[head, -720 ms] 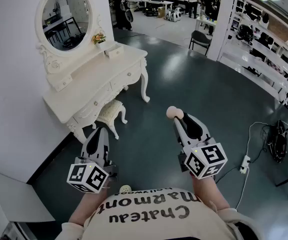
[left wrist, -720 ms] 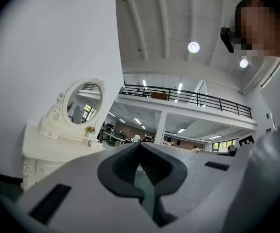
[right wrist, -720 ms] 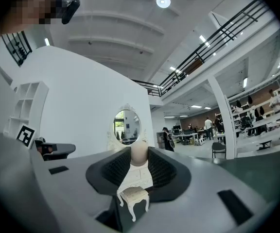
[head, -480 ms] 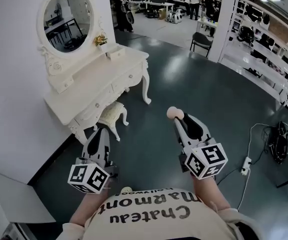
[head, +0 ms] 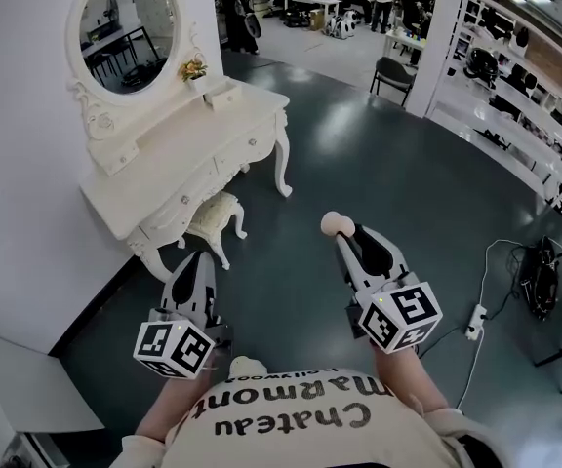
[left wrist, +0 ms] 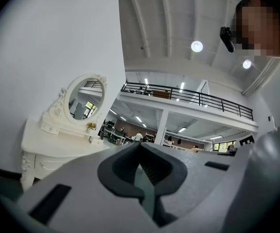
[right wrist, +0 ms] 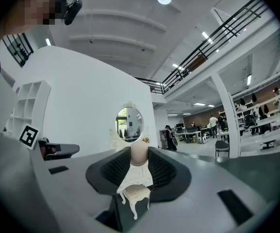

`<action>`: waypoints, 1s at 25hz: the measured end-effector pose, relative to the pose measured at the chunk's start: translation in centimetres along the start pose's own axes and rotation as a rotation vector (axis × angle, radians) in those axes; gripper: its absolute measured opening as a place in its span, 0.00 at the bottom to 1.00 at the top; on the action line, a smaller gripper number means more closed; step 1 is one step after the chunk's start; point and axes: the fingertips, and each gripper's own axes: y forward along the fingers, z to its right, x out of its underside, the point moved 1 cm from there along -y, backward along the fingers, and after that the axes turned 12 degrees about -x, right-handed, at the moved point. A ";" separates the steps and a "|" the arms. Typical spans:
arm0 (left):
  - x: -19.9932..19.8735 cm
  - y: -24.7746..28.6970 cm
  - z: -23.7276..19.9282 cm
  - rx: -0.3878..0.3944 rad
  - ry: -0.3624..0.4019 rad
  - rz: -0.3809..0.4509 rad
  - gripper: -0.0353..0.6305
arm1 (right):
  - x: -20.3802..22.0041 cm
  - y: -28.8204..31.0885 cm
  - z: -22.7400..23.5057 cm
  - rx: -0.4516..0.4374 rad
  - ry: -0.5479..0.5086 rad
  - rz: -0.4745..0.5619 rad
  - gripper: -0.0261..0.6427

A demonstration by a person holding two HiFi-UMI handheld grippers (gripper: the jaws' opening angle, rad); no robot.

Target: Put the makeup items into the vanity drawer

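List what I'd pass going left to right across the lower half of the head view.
left gripper → right gripper, shut on the makeup sponge → power strip on the floor

Between the jaws of the right gripper [head: 342, 232] the sponge [right wrist: 139, 155] looks matt, smooth and foamy; the pads [right wrist: 163, 171] on it are ribbed dark rubber, the shell matt grey plastic; beyond the jaws, the vanity [head: 193, 154] is glossy white paint; the floor [head: 379, 164] dark, shiny.

Stool [head: 213, 211] beneath vanity [head: 179, 149] (mirror [head: 127, 16] on top)
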 end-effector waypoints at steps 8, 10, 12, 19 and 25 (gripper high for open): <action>1.8 2.8 -0.7 0.009 -0.018 -0.053 0.07 | 2.0 2.8 1.3 -0.038 0.047 -0.049 0.23; 1.9 4.4 -0.8 0.027 -0.027 -0.064 0.07 | 2.2 4.2 1.7 -0.050 0.047 -0.058 0.23; 1.4 6.0 -1.1 0.045 -0.026 -0.061 0.07 | 2.1 5.5 2.6 -0.041 0.050 -0.062 0.23; -0.5 12.1 -3.8 0.074 -0.016 -0.057 0.07 | 1.4 11.3 5.4 -0.020 0.091 -0.032 0.23; -1.8 17.6 -6.4 0.094 -0.019 -0.062 0.07 | 0.6 16.9 8.3 -0.002 0.086 -0.015 0.23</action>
